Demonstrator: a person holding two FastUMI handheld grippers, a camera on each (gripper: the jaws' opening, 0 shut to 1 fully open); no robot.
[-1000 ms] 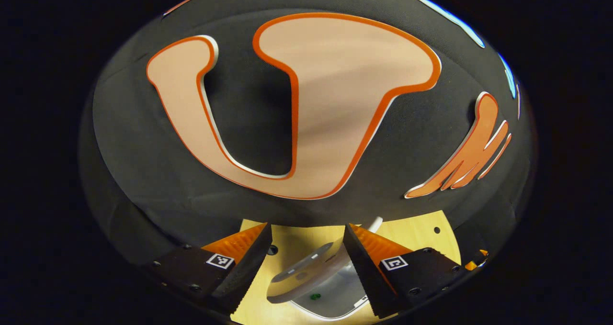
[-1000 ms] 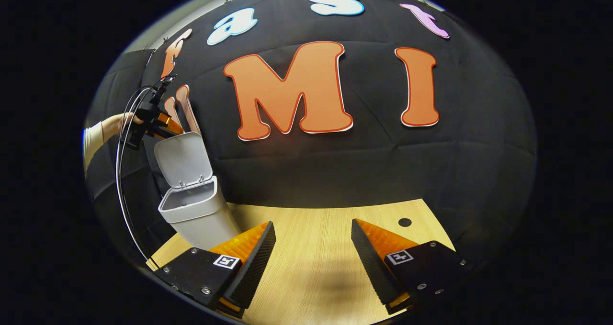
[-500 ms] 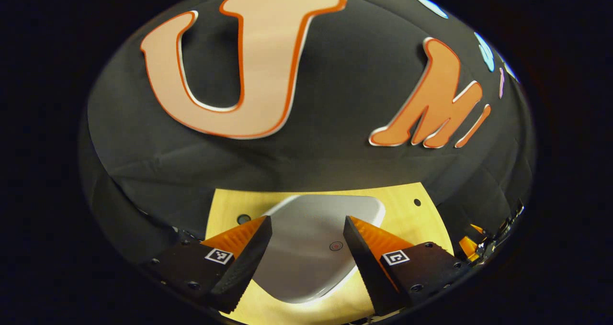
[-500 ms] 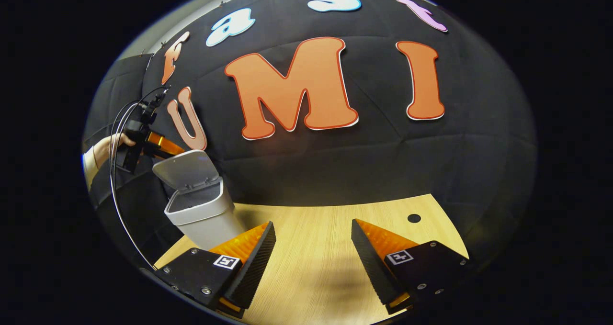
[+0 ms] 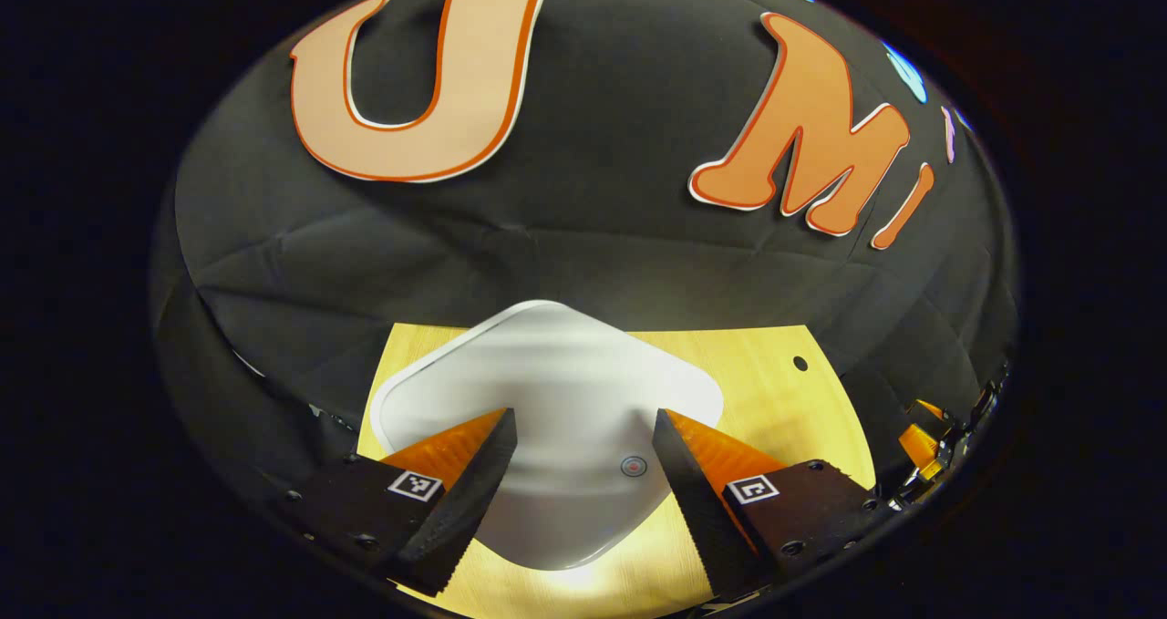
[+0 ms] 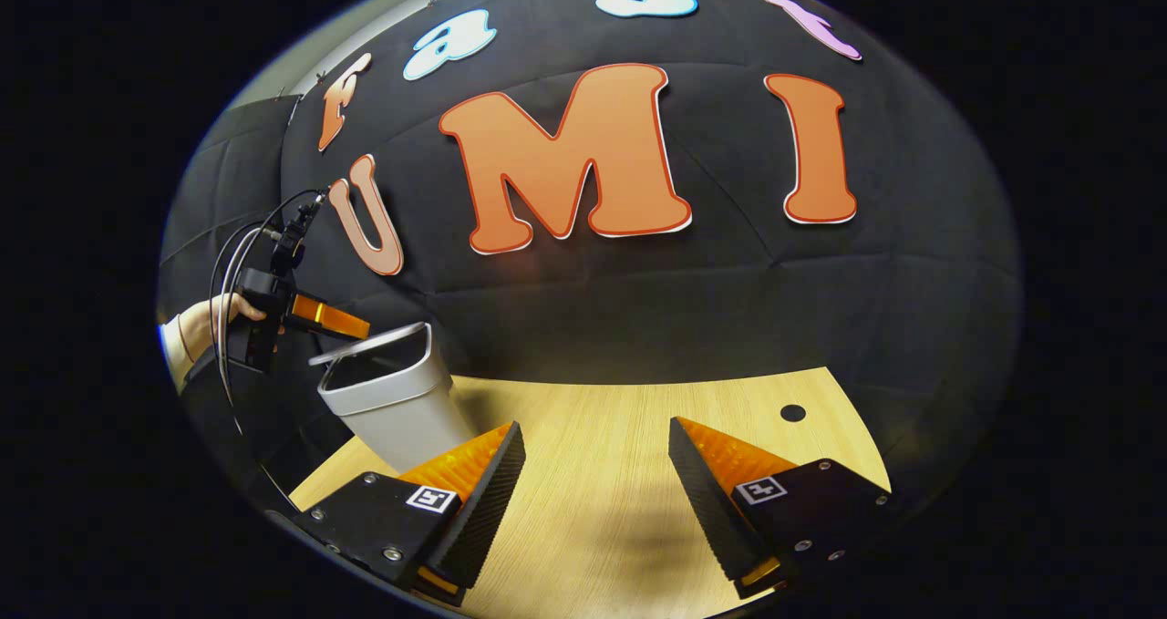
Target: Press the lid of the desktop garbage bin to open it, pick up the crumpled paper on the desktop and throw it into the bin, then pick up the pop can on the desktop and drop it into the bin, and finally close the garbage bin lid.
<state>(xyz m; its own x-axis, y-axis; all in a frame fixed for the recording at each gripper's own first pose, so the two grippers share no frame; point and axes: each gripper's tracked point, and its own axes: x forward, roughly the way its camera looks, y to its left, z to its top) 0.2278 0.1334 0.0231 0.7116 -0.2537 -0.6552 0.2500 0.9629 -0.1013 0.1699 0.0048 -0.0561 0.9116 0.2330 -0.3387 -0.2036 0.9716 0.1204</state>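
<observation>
Item: pale grey, rounded-square plastic lid (image 5: 556, 391) of the desktop garbage bin. It sits at lower centre of your left gripper view, seen from above, with a small round press mark (image 5: 634, 465) toward its lower right. In your right gripper view, at middle left, the lid (image 6: 369, 345) lies nearly flat over the tapered grey plastic bin (image 6: 397, 405), a thin gap perhaps left at the rim; whether it has latched cannot be told.

Item: left gripper (image 5: 583, 459). Its fingers are spread wide with nothing between them, one to each side of the lid's lower half, presumably so a flat part can bear down on the lid. In your right gripper view it (image 6: 314, 314) reaches in from the left, held by a hand (image 6: 223, 314), its tip at the lid's left edge; contact looks likely but is not certain.

Item: right gripper (image 6: 593, 473). Its fingers are parted and hold nothing; it hangs over the light wooden desktop (image 6: 620, 400) at lower centre, well apart from the bin, probably parked clear of the closing.

Judgement: this is the closing step, nearly done. Your desktop carries no paper or can here, so both are likely inside the bin.
</observation>
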